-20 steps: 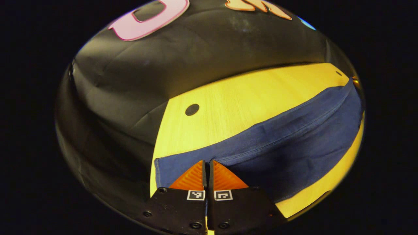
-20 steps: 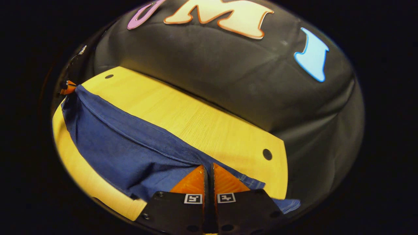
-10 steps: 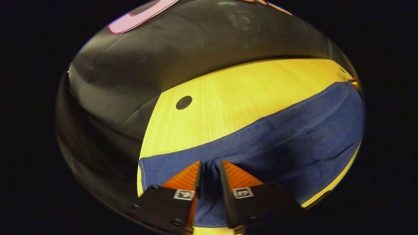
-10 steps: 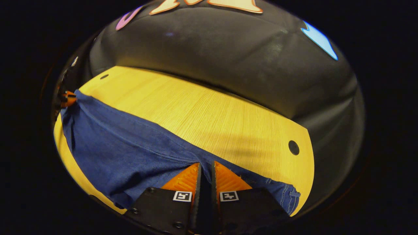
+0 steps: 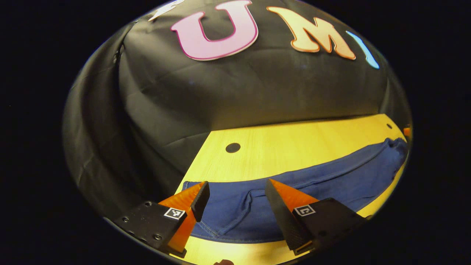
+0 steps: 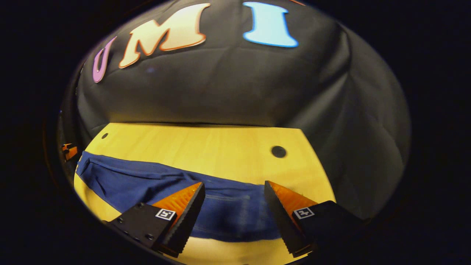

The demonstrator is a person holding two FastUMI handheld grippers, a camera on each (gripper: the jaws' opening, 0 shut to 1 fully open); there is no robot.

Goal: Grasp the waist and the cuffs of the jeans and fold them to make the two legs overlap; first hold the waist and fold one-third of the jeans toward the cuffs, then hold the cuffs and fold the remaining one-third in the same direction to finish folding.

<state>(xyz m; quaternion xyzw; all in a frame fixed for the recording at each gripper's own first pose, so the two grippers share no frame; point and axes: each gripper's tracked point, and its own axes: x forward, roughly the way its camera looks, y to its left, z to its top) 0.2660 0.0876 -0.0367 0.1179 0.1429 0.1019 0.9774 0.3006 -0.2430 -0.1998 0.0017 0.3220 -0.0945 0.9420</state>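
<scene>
A: Where's the denim?
B: Jeans [image 5: 316, 180] lie flat on the table [image 5: 294, 140], legs look overlapped, long strip along its near edge.
A: Next?
B: Prob. waist fold; pinch both corners level, lift evenly.
A: Grippers?
B: Left gripper [image 5: 235, 191] & right gripper [image 6: 233, 191] both spread wide, empty, above the jeans.

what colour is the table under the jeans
Light yellowish wood grain table, under the dark blue jeans; clearest in the right gripper view.

The left gripper [image 5: 235, 187] hovers with its jaws spread wide and clear of the dark blue jeans [image 5: 312, 184], which lie flat in a long band across the yellow wooden surface [image 5: 287, 143] beside a round hole [image 5: 232, 147].
</scene>
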